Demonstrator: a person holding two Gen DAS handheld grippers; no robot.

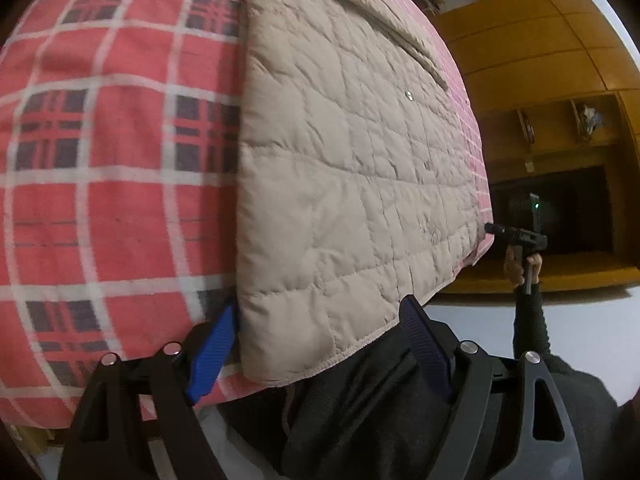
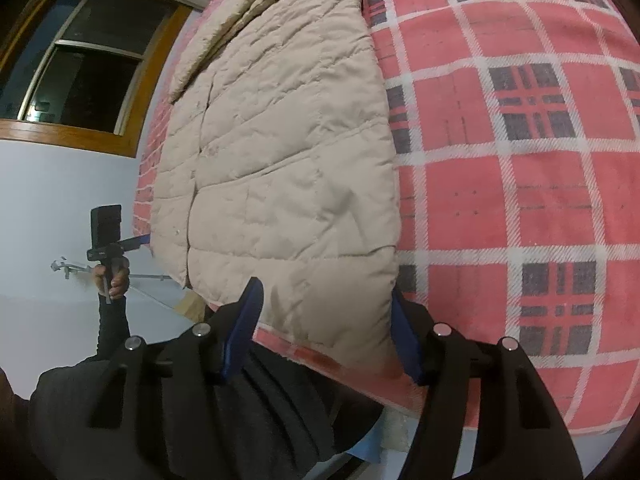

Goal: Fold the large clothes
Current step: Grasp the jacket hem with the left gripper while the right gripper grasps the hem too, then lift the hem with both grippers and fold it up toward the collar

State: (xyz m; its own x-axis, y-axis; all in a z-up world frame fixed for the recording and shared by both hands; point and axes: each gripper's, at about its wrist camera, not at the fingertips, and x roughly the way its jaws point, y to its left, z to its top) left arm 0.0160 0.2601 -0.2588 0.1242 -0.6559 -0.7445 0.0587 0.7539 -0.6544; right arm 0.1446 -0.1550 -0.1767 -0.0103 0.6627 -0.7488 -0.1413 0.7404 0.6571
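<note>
With both tongs, left (image 1: 316, 344) and right (image 2: 324, 328), wide open around the hem corners of the beige quilted coat (image 1: 340, 168) on the plaid bed (image 1: 100, 160), closing shallow could let the puffy fabric slip.

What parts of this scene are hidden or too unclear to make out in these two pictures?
- Top of the beige quilted jacket: cut off by the upper edge in both wrist views.
- Jacket's underside and second sleeve: covered by its own folded layers.
- Shelf items in the wooden cabinet: too small, left wrist view.
- Outside the window: dark, right wrist view.
- The plaid blanket: what lies beneath is covered.
- Person's body: only dark sleeves show.
</note>
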